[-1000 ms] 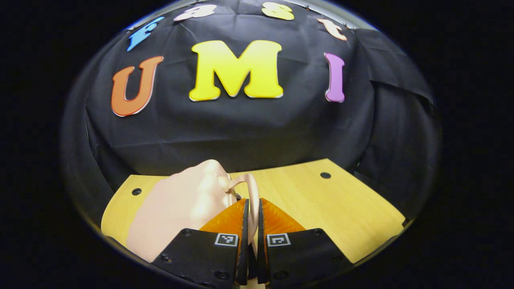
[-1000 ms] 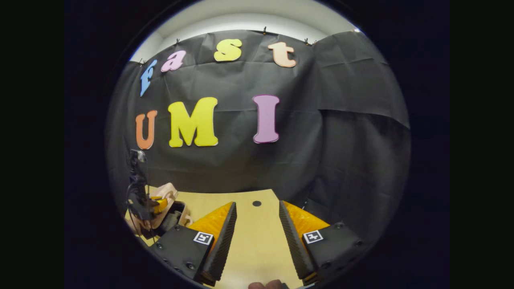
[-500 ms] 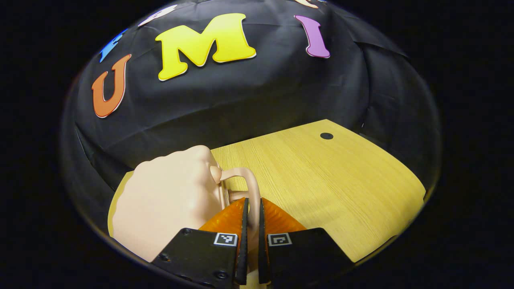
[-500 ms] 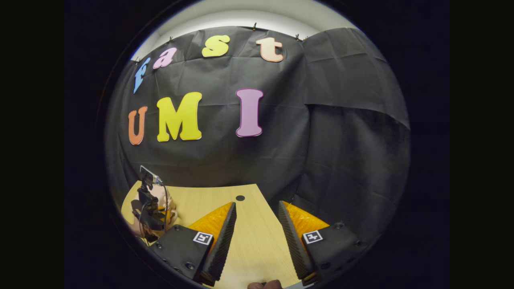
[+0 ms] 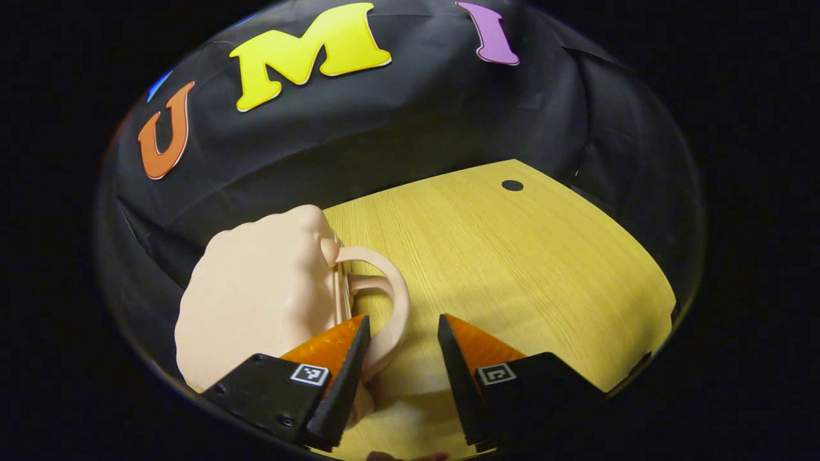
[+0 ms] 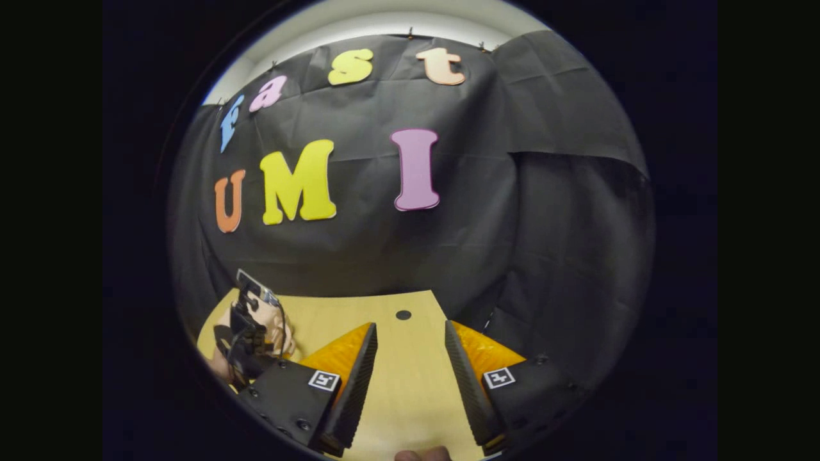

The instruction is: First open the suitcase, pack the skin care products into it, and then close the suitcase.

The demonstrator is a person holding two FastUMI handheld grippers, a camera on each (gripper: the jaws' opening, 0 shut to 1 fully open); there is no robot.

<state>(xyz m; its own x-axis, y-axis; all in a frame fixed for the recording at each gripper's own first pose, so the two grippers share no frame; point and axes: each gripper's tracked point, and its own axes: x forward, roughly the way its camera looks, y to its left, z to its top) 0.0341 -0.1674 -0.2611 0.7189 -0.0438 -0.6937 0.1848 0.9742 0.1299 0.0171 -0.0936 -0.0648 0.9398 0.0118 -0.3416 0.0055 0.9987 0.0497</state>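
Note:
A small pale pink suitcase (image 5: pixel 256 288) lies with its lid down on the wooden table (image 5: pixel 512 256), its looped handle (image 5: pixel 396 301) pointing toward me. My left gripper (image 5: pixel 403 318) stands open around the handle's near end; the handle runs beside the left finger, not pressed. In the right gripper view, the left gripper (image 6: pixel 246 333) is over the suitcase (image 6: pixel 284 331) at the table's far left. My right gripper (image 6: pixel 410 325) hangs open over bare table (image 6: pixel 410 384), nothing between its fingers.
The black cloth wall stands close behind the table's back edge. A small dark hole (image 5: pixel 512 185) marks the tabletop near the far right corner, also in the right gripper view as a hole (image 6: pixel 403 314). A person's fingertip (image 6: pixel 416 454) peeks in at the bottom.
My left gripper was shut on the suitcase handle and has opened, letting it go. The suitcase has come down onto the table. The right gripper stayed open, shifting only slightly.

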